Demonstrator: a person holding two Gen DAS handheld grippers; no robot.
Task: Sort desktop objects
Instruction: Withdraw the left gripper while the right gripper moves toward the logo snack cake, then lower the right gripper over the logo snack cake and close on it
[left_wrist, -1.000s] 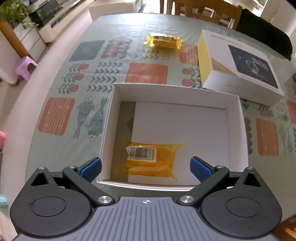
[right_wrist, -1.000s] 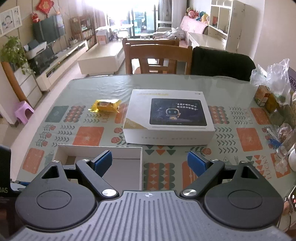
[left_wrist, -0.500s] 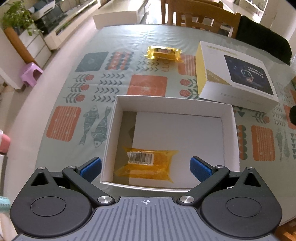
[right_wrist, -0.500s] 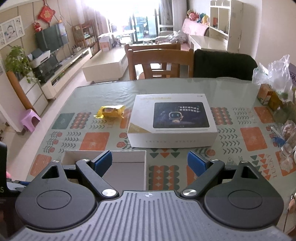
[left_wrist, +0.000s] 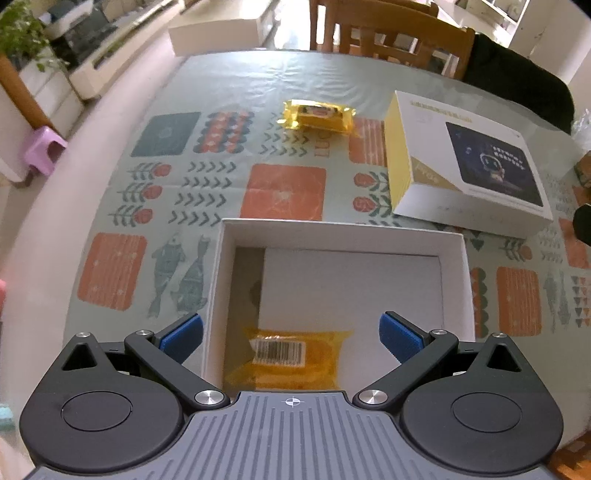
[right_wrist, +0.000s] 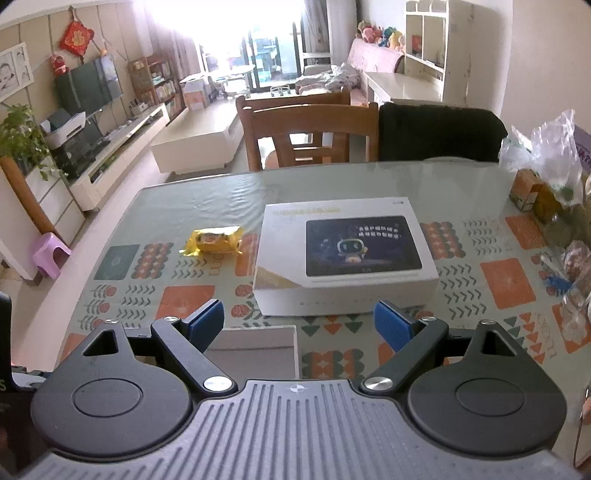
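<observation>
Packets come first: one yellow snack packet lies on the tablecloth toward 12 o'clock, just left of the closed tablet box, and the open white box holds a barcoded packet at its 6 o'clock wall, part-hidden by the left gripper. Both it and the right gripper hang wide apart and empty, the latter hiding most of that box, with blurred bags toward 2 o'clock

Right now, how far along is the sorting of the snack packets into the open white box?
Done: one yellow snack packet, barcode up, lies inside the open white box. In hand: nothing; the left hand-held gripper and the right hand-held gripper are both open and empty. Left: a second yellow snack packet sits on the tablecloth beside the tablet box, outside the white box.
</observation>
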